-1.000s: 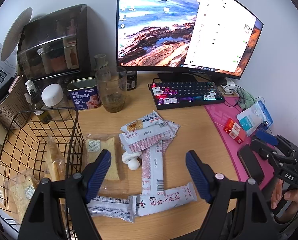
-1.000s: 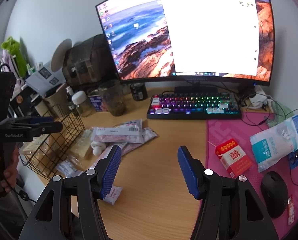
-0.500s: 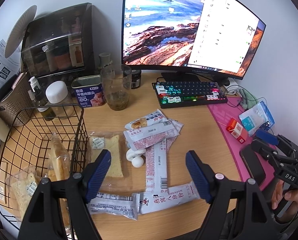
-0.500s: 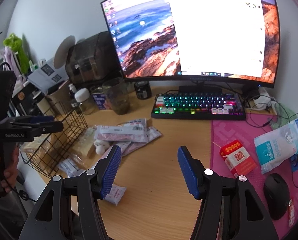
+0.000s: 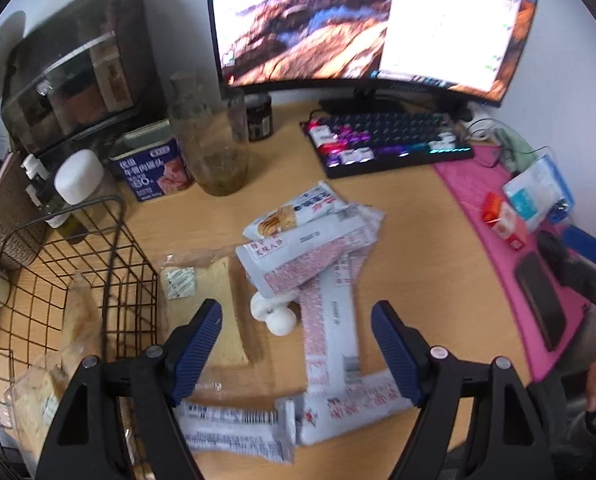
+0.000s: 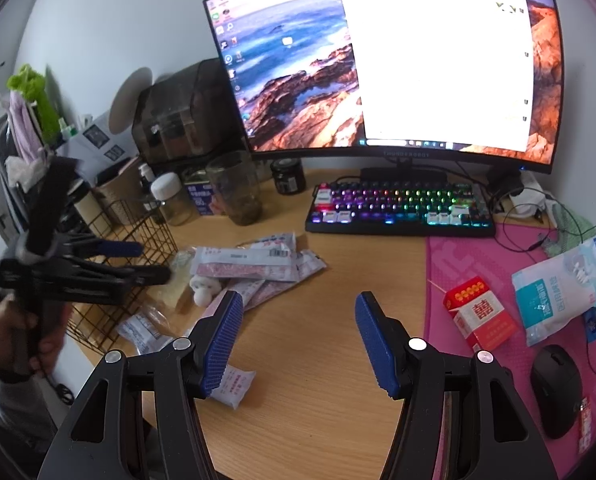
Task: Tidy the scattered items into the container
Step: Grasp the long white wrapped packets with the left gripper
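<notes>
Several snack packets [image 5: 314, 256] lie heaped on the wooden desk [image 5: 426, 240] ahead of us in the left wrist view, with two more white packets [image 5: 282, 420] crossing at the near edge. Our left gripper [image 5: 296, 344] has its blue pads spread wide and nothing between them, poised above a wrapped bread slice [image 5: 218, 296] and a small white mushroom-shaped piece [image 5: 274, 314] that touches the heap. Just left of the bread stands the black wire basket [image 5: 110, 248], with bagged bread [image 5: 78, 320] already leaning inside it. Behind the basket we see a blue tin [image 5: 154, 168], a white-capped bottle [image 5: 78, 176] and a cloudy glass jar [image 5: 214, 152]; further back sit the monitor [image 5: 358, 28] and a backlit keyboard [image 5: 386, 144]. This view is motion-blurred (small print is unreadable).

From the right wrist view, our right gripper [image 6: 298, 340] is likewise spread open and holds nothing, hovering over bare desk [image 6: 318, 400]. One small white packet [image 6: 234, 386] lies just under its left pad. The packet heap [image 6: 258, 264] sits further back to the left, beside the wire basket [image 6: 138, 232], and the left gripper [image 6: 138, 260] shows blurred in front of the basket, held by the left hand [image 6: 22, 336]. On the pink mat [image 6: 498, 272] to the right lie a red carton [image 6: 480, 316], a pale blue pouch [image 6: 558, 292] and a black mouse [image 6: 556, 384].
</notes>
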